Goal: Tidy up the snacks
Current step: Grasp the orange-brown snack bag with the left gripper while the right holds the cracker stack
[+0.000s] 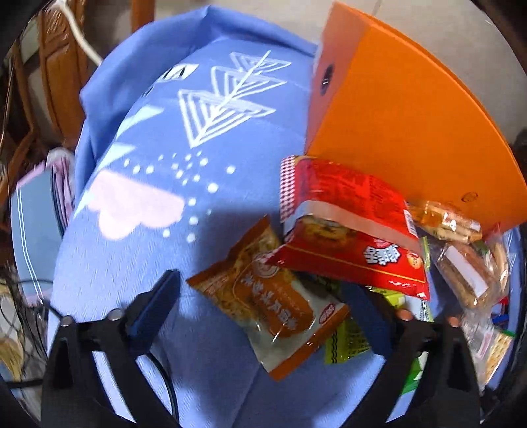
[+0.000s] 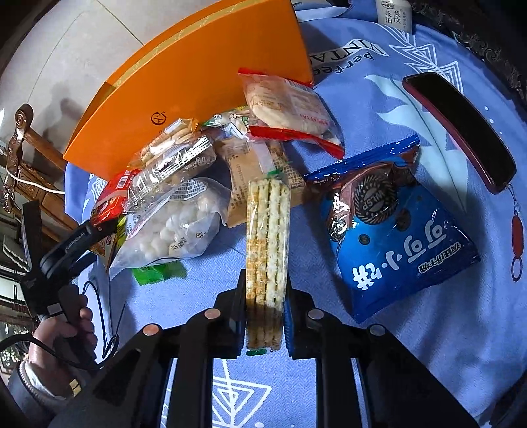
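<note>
My right gripper point(image 2: 265, 289) is shut on a long clear pack of rice crackers point(image 2: 267, 243), held edge-up above the blue cloth. Beyond it lies a pile of snacks against an orange box point(image 2: 184, 82): a clear bag of white puffs point(image 2: 178, 224), a red-edged cracker pack point(image 2: 290, 105) and a blue cookie bag point(image 2: 395, 237). My left gripper point(image 1: 263, 296) is open around an orange-and-white snack pack point(image 1: 273, 296) that lies on the cloth, with a red snack bag point(image 1: 349, 227) just beyond. The left gripper also shows in the right wrist view point(image 2: 79, 237) at the pile's left edge.
The table has a blue patterned cloth point(image 1: 158, 204). A dark red phone point(image 2: 461, 128) lies at the right. A drink carton point(image 2: 393, 13) stands at the far edge. Wooden furniture point(image 1: 59, 66) stands beyond the table's left side. More wrapped snacks point(image 1: 471, 270) lie beside the orange box point(image 1: 411, 115).
</note>
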`<state>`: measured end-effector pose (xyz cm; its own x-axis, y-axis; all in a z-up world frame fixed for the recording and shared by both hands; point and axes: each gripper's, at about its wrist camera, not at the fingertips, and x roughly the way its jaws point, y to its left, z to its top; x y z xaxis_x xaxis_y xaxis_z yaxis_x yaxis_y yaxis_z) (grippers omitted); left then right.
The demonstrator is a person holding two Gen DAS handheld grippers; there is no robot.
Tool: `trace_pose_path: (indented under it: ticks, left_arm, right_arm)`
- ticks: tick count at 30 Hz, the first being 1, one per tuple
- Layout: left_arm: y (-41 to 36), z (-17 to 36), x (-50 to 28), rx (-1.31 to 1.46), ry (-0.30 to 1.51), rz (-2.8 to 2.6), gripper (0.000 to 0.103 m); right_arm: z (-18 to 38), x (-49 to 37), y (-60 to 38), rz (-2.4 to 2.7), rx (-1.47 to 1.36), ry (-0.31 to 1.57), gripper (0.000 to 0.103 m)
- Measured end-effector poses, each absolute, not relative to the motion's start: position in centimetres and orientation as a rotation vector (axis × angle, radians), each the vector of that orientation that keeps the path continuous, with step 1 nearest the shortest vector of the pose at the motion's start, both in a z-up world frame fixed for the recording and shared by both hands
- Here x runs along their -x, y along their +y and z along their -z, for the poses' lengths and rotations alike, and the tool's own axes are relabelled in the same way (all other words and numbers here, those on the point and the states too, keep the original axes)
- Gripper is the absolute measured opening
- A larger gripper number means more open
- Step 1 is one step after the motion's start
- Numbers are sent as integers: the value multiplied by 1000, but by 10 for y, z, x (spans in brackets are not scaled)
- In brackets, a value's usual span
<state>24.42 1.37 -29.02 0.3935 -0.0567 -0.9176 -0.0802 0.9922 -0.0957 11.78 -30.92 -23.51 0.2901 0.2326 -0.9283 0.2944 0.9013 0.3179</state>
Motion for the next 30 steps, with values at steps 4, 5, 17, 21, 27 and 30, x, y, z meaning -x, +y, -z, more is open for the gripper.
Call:
trace_pose_path:
  ticks: [4,5,17,21,27,30]
  left_arm:
    - [18,287,-232,122,1132,49,57]
    - [20,287,-230,128,1131,62,55]
    - [33,266,-191,145,1106,137,42]
    - [34,261,-183,138,1098,152,40]
    - [33,280,-181,244,1180,200,67]
    - [18,282,-184,183,1179,233,90]
  right_arm:
    - [236,-120,-308,47,-484,1289,18]
    - [236,-120,-308,48,-484,1289,18]
    - [229,-115,-308,50,-471,1267,18]
    - [223,-111,-307,47,-456,1249,18]
    - [226,-107,-310,65,-480,1267,18]
    - [225,-107,-312,69,-481,1268,18]
